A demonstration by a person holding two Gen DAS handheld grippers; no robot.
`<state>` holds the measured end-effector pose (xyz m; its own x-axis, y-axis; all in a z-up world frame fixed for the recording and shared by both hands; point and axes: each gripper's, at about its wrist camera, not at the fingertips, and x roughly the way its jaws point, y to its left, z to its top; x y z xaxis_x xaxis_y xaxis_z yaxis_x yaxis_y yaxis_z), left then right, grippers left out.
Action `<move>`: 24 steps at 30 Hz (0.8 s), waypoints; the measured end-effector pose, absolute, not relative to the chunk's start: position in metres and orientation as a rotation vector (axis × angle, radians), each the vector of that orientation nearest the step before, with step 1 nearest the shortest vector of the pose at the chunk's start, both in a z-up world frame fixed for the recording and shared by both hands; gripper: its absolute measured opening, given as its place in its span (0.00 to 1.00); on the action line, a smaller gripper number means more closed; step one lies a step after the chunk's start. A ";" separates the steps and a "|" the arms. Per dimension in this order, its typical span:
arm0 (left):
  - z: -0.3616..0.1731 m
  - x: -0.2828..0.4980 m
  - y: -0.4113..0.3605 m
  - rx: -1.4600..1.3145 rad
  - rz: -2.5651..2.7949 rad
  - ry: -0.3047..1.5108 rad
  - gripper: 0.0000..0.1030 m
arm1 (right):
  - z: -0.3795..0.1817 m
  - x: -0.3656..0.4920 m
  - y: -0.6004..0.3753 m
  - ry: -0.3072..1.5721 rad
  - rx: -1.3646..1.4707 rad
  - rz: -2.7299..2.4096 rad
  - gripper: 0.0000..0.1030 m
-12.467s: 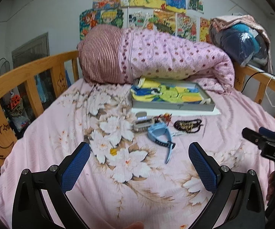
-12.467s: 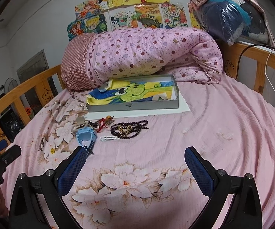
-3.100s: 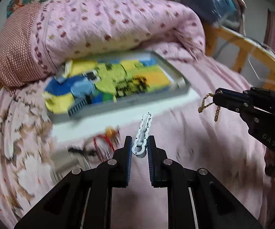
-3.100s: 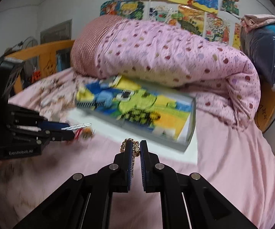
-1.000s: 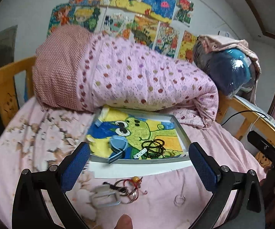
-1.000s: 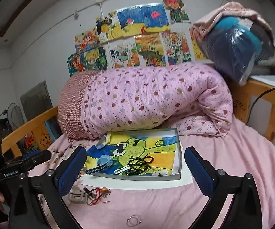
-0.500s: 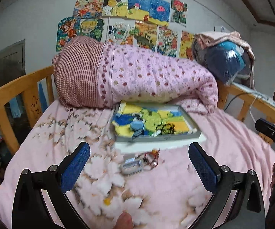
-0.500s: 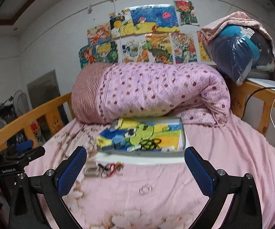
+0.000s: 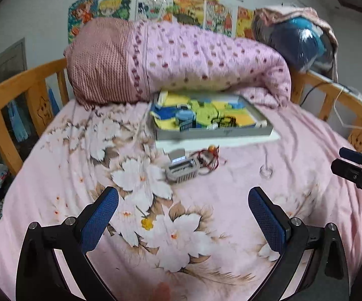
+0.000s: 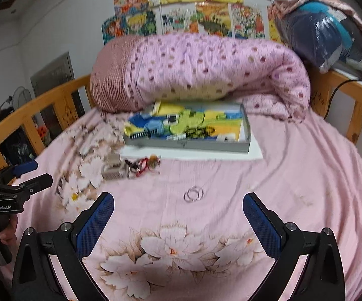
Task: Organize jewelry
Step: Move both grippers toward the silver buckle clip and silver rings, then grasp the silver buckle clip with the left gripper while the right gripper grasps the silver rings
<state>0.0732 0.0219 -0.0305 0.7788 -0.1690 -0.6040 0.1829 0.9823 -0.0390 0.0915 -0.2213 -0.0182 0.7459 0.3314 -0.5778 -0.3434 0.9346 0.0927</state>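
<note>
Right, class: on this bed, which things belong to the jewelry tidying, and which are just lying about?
Part of the job:
grey tray
blue watch and dark bead bracelet, both in the tray
clear rings
red cord tangle
silver clip

Just lying about:
rolled quilt
wall drawings
bagged bedding

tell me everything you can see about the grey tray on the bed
The grey tray is a shallow rectangular box with low walls, lined with a bright yellow, green and blue cartoon sheet. It lies flat on a white board on the pink bedspread, just in front of the rolled quilt. Inside lie a blue watch and dark beads, both blurred.
</note>
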 end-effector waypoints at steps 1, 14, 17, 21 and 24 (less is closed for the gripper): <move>-0.036 0.077 0.023 0.021 -0.195 0.667 0.98 | -0.023 0.095 -0.219 0.642 -0.025 0.373 1.00; -0.085 0.129 0.033 0.029 -0.232 0.773 0.98 | -0.083 0.163 -0.195 0.779 -0.084 0.452 1.00; -0.089 0.146 0.034 0.035 -0.249 0.789 0.98 | -0.090 0.177 -0.191 0.784 -0.103 0.457 1.00; -0.093 0.166 0.036 0.060 -0.279 0.784 0.98 | -0.098 0.190 -0.190 0.785 -0.126 0.435 1.00; -0.096 0.178 0.035 0.092 -0.296 0.781 0.98 | -0.105 0.198 -0.190 0.795 -0.119 0.415 0.92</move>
